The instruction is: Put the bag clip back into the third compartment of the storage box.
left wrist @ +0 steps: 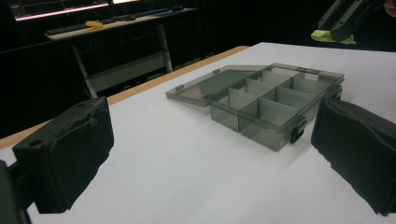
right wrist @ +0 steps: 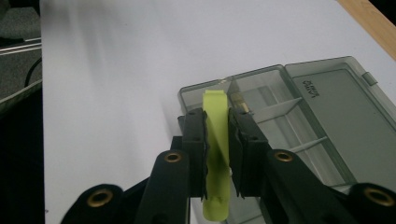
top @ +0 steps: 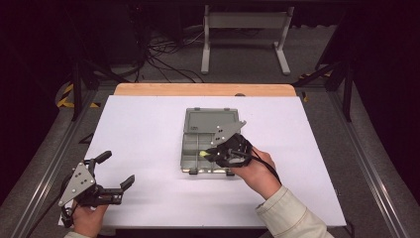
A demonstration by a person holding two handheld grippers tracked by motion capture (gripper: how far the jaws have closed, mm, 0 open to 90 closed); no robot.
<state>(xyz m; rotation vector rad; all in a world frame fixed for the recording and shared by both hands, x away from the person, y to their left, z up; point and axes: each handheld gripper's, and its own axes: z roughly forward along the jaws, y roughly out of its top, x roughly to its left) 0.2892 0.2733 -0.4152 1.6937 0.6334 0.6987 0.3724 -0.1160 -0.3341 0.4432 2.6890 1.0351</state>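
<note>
1. My right gripper [right wrist: 217,154] pinches a yellow-green clip [right wrist: 215,140] at centre frame of the right gripper view, above the near-left corner of the open box [right wrist: 299,135].
2. My left gripper [top: 106,176] waits with jaws wide and empty at lower left of the high view, well apart from the box.
3. To do this well, I would keep the pinch firm, centre the clip over one compartment, and lower it before letting go.

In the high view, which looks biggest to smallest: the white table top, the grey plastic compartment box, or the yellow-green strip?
1. White table top, by far the largest.
2. Grey translucent plastic compartment box, lid open.
3. Yellow-green strip, a sliver in the right gripper above the box.
</note>
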